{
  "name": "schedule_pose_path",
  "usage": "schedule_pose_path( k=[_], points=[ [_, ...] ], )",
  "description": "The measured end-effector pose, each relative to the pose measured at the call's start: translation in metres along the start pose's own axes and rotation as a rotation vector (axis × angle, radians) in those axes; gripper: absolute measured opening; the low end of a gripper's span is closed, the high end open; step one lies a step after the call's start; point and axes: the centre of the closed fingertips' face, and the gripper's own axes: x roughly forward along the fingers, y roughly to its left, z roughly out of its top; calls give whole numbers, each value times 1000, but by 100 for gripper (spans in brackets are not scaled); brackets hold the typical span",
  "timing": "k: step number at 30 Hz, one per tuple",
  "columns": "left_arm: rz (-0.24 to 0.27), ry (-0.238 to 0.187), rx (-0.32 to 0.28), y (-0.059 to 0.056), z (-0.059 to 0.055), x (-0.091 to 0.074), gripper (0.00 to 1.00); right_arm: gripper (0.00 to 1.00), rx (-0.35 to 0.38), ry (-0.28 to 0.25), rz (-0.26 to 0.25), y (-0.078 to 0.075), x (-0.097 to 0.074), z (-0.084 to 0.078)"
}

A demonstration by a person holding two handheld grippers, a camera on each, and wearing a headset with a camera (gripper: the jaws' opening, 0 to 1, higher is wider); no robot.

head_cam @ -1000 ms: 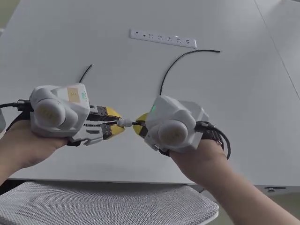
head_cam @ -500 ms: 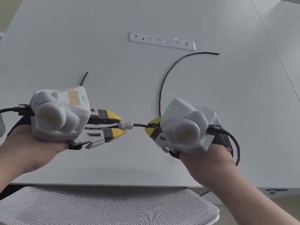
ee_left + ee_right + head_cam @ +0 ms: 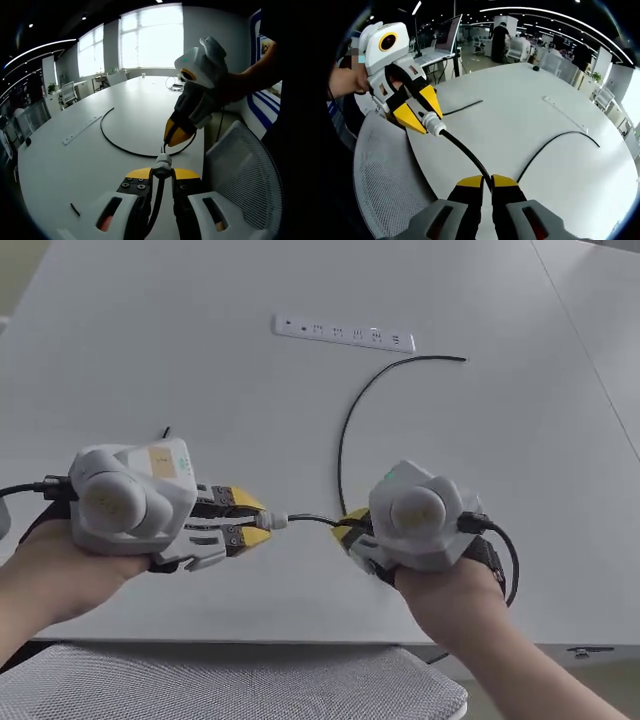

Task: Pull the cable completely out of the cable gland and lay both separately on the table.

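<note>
While both are held in the air near the front edge of the white counter (image 3: pixel 200 380), the two grippers face each other tip to tip. The left gripper (image 3: pixel 255 523) has its yellow-tipped jaws clamped on the white cable gland (image 3: pixel 273 522), whose nose pokes out past the tips. The right gripper (image 3: pixel 350 528) has its jaws pressed together on the black cable (image 3: pixel 343 430), a short way from the gland. A short stretch of cable spans the gap between them and runs into the gland. In the left gripper view, the cable also runs on behind the gland, back between that gripper's jaws. Beyond the right gripper the rest of the cable lies on the counter in a long arc. Its free end lies near a white power strip (image 3: pixel 345 334). A grey mesh chair seat (image 3: pixel 230 680) sits below the counter edge.
</note>
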Motion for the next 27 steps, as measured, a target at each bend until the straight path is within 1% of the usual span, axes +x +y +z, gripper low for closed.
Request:
schedule_pose_path(
  k=[2, 9, 12, 14, 15, 17, 19, 21, 22, 24, 25, 27],
  points=[
    [1, 2, 0, 0, 0, 0, 15, 0, -15, -1, -1, 1, -1, 0],
    [13, 5, -7, 4, -2, -2, 15, 0, -15, -13, 8, 4, 0, 3],
    [19, 6, -11, 7, -3, -3, 15, 1, -28, -19, 12, 6, -1, 5],
    [23, 6, -13, 8, -3, -4, 15, 1, -93, -41, -8, 3, -2, 9],
    [24, 5, -15, 8, -3, -4, 15, 1, -141, -51, -24, 2, -4, 11],
    [26, 4, -17, 9, -3, -4, 15, 2, -133, -45, -15, 5, -5, 10],
    [31, 10, -14, 10, -5, -5, 15, 2, -138, -56, -2, 7, -6, 12],
    [32, 10, -13, 11, -6, -5, 15, 3, -148, -82, 22, 13, -8, 17],
    [30, 4, -15, 11, -5, -6, 15, 5, -150, -94, 38, 17, -10, 21],
    [30, 2, -17, 10, -5, -6, 15, 10, -153, -117, 43, 22, -14, 30],
    [30, 4, -17, 10, -5, -6, 15, 13, -176, -133, 50, 26, -15, 36],
    [28, 3, -20, 10, -6, -5, 15, 14, -217, -138, 68, 35, -16, 45]
  ],
)
